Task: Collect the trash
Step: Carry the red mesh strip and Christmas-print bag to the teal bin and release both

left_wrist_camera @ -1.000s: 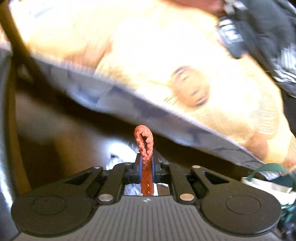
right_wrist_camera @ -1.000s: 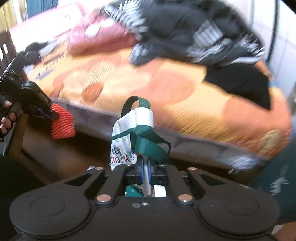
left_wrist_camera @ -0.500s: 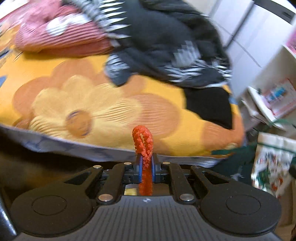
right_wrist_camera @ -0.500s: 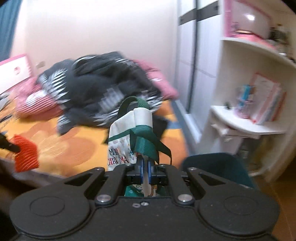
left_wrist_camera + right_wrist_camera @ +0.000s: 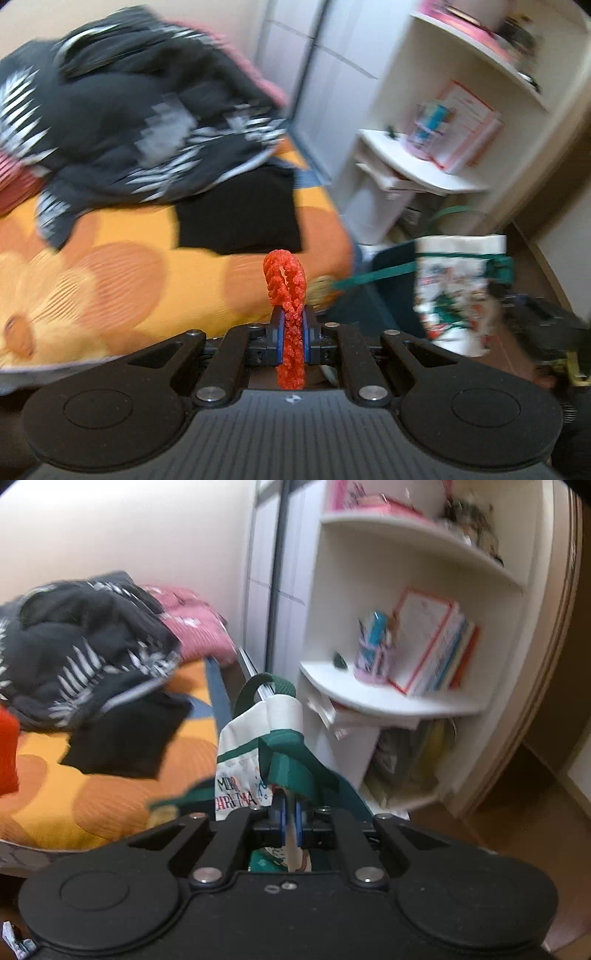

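Left gripper (image 5: 290, 332): both blue pads pressed tight on a folded strip of red foam netting (image 5: 286, 291); its loop stands upright above the fingertips and the lower end hangs down behind them.
Right gripper (image 5: 289, 821): pads nearly together, pinching the white fabric edge of a cloth bag (image 5: 258, 746) with green straps (image 5: 295, 768); the bag bunches up directly ahead of the tips and blocks the middle of that view.
Bag from the left side (image 5: 456, 291): hangs ahead and to the right of the left tongs, its top rim roughly level, a green strap (image 5: 373, 277) stretched sideways towards the netting; the two are apart.
Netting from the right side (image 5: 8, 749): a red patch at the far left edge, well apart from the bag.
Bed (image 5: 110, 266): orange flowered cover ahead and left of both tongs; its near edge runs just past the left fingertips.
Clothes (image 5: 122, 122): a dark patterned heap on the far part of the bed, a black piece (image 5: 240, 214) lying nearer the corner.
Shelf unit (image 5: 413, 602): white, curved front edges, ahead and right of the right tongs, holding books (image 5: 436, 646) and a cup (image 5: 371, 653).
Open room: a strip of brown floor (image 5: 524, 805) right of the shelf; the gap between bed corner and shelf is narrow.
Sharpness: both views are blurred.
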{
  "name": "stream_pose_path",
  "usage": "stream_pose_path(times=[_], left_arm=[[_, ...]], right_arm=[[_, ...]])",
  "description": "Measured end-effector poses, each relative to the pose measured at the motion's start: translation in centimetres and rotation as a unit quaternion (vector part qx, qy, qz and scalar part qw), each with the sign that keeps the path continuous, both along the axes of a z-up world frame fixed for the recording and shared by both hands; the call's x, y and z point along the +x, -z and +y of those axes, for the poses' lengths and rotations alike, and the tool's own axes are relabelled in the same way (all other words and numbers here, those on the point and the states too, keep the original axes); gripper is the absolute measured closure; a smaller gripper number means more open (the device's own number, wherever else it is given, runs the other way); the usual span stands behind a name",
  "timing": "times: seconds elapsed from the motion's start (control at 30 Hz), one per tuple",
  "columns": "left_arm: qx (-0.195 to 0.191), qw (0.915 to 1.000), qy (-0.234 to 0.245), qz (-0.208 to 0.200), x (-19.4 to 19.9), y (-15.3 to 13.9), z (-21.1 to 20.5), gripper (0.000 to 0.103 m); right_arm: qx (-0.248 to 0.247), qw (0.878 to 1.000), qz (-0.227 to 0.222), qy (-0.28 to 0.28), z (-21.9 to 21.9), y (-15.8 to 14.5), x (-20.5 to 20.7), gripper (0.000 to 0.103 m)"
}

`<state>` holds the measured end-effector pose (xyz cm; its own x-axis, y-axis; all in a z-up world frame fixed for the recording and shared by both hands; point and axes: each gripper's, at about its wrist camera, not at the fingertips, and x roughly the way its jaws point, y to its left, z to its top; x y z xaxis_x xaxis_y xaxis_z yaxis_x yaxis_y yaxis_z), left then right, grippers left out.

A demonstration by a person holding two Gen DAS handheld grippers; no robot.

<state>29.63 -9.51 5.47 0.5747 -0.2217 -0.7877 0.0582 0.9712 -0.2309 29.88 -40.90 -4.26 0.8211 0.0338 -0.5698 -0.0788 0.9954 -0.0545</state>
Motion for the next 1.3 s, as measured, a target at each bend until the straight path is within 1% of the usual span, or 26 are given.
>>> stream_pose_path(times=[0.1, 0.17, 0.23, 0.3, 0.43, 0.53, 0.63, 0.73, 0.87, 1.0, 1.13, 1.23, 1.3], left_arm=[[0.000, 0.9994, 0.034, -0.005, 1.7, -0.2, -4.2, 0.094], [0.000, 0.9987, 0.050, 0.000, 2.9, 0.2, -6.5, 0.094], [0.001, 0.9978, 0.067, 0.006, 4.0, 1.0, -9.0, 0.094], [0.008, 0.9967, 0.080, 0.012, 5.1, 1.8, -11.3, 0.094], [0.015, 0.9944, 0.101, 0.026, 6.9, 3.7, -15.1, 0.094], [0.020, 0.9933, 0.108, 0.038, 8.2, 5.2, -17.2, 0.094], [0.030, 0.9916, 0.116, 0.050, 9.3, 6.8, -18.9, 0.094], [0.036, 0.9893, 0.127, 0.062, 10.2, 8.5, -20.7, 0.094], [0.048, 0.9857, 0.141, 0.079, 11.3, 11.1, -22.7, 0.094], [0.059, 0.9822, 0.147, 0.100, 11.7, 13.7, -24.3, 0.094], [0.076, 0.9797, 0.150, 0.109, 11.5, 15.1, -25.1, 0.094], [0.069, 0.9793, 0.147, 0.121, 11.5, 15.8, -24.9, 0.091], [0.067, 0.9800, 0.143, 0.122, 11.3, 15.9, -24.6, 0.089]], right_arm=[[0.008, 0.999, 0.030, 0.006, -0.7, 2.3, 1.5, 0.098], [0.011, 0.999, 0.040, 0.005, -0.8, 3.4, 2.0, 0.097], [-0.001, 0.999, 0.042, 0.003, -0.5, 4.4, 2.5, 0.097], [-0.009, 0.999, 0.041, -0.001, -0.2, 5.1, 2.9, 0.097], [0.016, 0.998, 0.058, -0.006, -0.6, 6.3, 4.1, 0.094], [0.019, 0.998, 0.067, -0.008, -1.3, 6.6, 4.4, 0.092], [0.030, 0.997, 0.070, -0.017, -2.5, 6.3, 3.8, 0.087], [0.040, 0.996, 0.075, -0.013, -4.0, 5.9, 3.2, 0.082], [0.074, 0.994, 0.074, -0.009, -6.0, 5.3, 2.0, 0.078], [0.091, 0.993, 0.077, -0.012, -7.1, 5.1, 1.0, 0.075], [0.100, 0.992, 0.076, -0.020, -7.6, 4.7, -0.2, 0.074], [0.110, 0.991, 0.078, -0.018, -7.9, 4.4, -0.8, 0.074], [0.115, 0.990, 0.077, -0.018, -8.0, 4.1, -1.1, 0.074]])
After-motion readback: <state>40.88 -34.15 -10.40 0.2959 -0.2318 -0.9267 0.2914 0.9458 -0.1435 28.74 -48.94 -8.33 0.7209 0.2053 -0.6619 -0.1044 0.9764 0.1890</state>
